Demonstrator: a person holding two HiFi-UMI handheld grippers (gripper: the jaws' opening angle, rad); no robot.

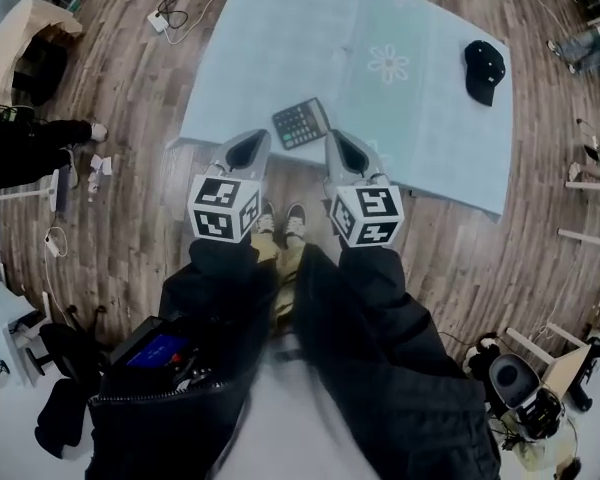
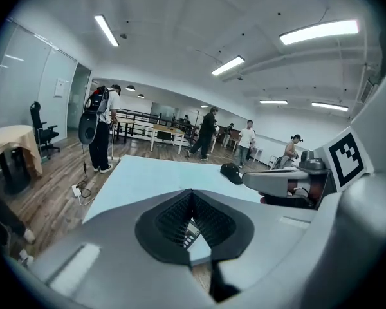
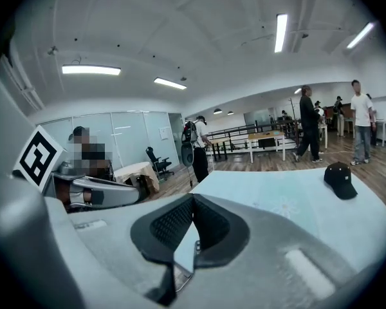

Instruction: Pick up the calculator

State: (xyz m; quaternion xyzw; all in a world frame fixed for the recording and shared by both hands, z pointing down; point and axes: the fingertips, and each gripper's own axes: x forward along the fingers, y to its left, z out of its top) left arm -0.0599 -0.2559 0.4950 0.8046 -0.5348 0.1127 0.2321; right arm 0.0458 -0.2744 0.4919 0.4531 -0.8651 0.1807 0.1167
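Note:
The dark calculator (image 1: 300,123) lies flat near the front edge of the table with the light blue cloth (image 1: 430,148). My left gripper (image 1: 258,136) hovers just left of it and my right gripper (image 1: 333,136) just right of it; both stand over the table's edge, apart from the calculator. The jaws of both meet at the tips, with nothing between them. In the left gripper view the left gripper (image 2: 193,192) is shut, and a bit of the calculator (image 2: 189,232) shows through the hollow below the tips. In the right gripper view the right gripper (image 3: 193,197) is likewise shut.
A black cap (image 1: 484,68) lies at the table's far right. A power strip with cables (image 1: 158,21) sits on the wooden floor left of the table. Several people (image 2: 101,131) stand beyond the table, along with benches and an office chair (image 2: 42,131).

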